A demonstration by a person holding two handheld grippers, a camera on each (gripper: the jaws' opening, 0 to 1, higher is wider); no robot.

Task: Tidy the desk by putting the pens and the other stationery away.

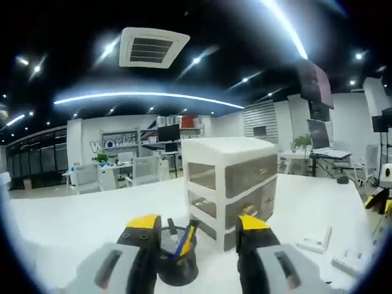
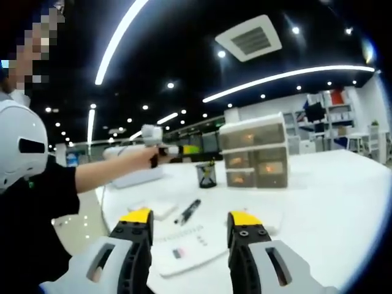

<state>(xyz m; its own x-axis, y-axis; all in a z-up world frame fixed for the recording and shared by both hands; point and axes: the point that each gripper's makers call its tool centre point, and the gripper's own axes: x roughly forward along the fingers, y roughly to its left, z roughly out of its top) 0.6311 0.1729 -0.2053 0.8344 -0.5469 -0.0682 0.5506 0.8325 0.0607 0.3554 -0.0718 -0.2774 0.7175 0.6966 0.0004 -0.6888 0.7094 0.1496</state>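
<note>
In the left gripper view, the left gripper [image 1: 197, 228] stands with jaws wide apart and nothing between them, just above a black mesh pen cup [image 1: 177, 256] holding pens on the white desk [image 1: 73, 214]. Right of the cup sits a white drawer unit [image 1: 229, 184], and farther right lies a small white object [image 1: 316, 240].

In the right gripper view, the right gripper [image 2: 191, 219] is also wide and empty, near a notepad [image 2: 187, 248]. A black pen [image 2: 187, 211] lies just beyond it, with the cup and drawers farther off.

Pen holder [image 1: 176, 257] beside drawer unit [image 1: 229, 190]
</note>
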